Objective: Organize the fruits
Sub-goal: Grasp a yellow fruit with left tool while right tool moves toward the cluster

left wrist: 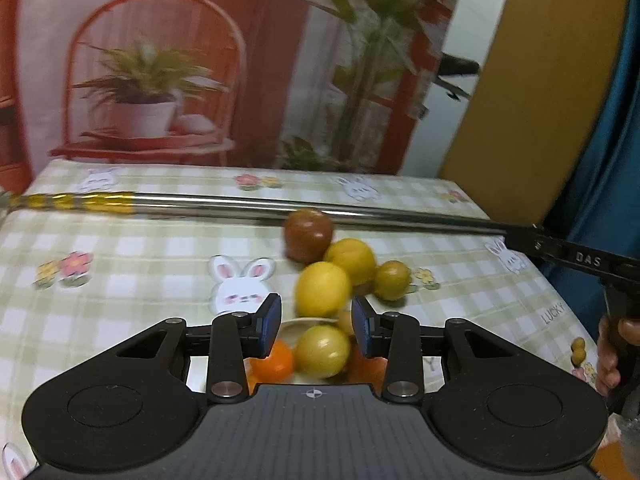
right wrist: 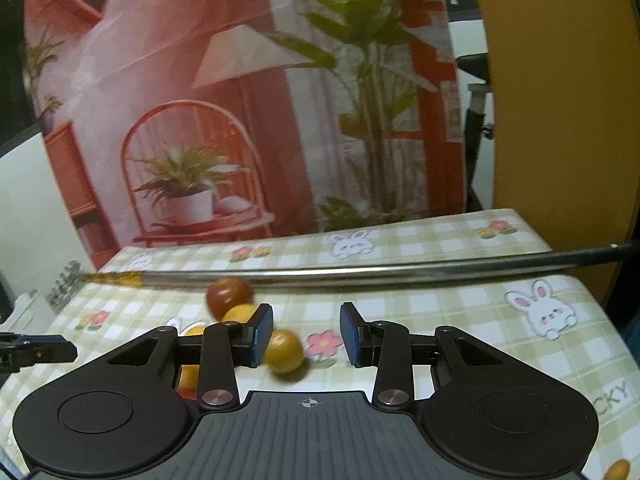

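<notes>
In the left wrist view a cluster of round fruits lies on the checked tablecloth: a reddish-brown one (left wrist: 308, 234), yellow ones (left wrist: 322, 288) (left wrist: 352, 256), a small amber one (left wrist: 392, 280). A white plate (left wrist: 296, 326) below holds a yellow-green fruit (left wrist: 322, 352) and orange ones (left wrist: 276, 362). My left gripper (left wrist: 316, 326) is open above the plate, holding nothing. My right gripper (right wrist: 306, 334) is open and empty, just right of an amber fruit (right wrist: 285, 351); the reddish-brown fruit (right wrist: 227, 296) lies behind.
A long metal rod (left wrist: 280, 204) with yellow wrapping at its left end lies across the table behind the fruits, also in the right wrist view (right wrist: 360, 272). A printed backdrop (left wrist: 160, 60) stands at the table's far edge. The person's hand (left wrist: 610, 356) is at the right.
</notes>
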`<state>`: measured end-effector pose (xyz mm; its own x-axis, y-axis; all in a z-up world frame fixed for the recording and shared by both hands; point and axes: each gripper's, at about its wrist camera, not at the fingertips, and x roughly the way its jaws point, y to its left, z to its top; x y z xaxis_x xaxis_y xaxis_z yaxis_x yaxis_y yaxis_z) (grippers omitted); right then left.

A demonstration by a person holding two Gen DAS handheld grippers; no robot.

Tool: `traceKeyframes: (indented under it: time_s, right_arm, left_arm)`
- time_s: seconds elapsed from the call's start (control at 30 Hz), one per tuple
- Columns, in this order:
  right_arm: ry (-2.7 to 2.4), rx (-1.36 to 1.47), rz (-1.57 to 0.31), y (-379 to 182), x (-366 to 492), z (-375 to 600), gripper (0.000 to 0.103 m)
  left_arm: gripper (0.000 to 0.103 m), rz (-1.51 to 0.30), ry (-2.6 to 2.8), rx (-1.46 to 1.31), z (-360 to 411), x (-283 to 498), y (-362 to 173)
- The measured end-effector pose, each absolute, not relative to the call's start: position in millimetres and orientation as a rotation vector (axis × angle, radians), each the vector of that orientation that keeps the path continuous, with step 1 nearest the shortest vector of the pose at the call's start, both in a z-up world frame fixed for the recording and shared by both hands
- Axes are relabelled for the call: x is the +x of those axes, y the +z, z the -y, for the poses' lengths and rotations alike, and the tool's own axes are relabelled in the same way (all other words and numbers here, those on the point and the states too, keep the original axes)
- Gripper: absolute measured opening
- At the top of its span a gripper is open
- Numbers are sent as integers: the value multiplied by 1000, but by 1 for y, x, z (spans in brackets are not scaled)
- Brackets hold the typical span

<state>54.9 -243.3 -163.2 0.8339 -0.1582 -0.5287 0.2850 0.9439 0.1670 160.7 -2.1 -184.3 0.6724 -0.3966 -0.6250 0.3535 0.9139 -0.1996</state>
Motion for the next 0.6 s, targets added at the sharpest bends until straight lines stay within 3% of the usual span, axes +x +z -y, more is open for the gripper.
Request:
traceKeyframes:
  time_s: [0.33,0.6]
  right_arm:
    - [-271,277,-543,-180,68,274,34]
    - [-269,368,-536,-202,64,294,35]
  left_arm:
    - [41,-865,-589,22,83,227,-217]
    - [41,-857,-589,223,139,253,-243]
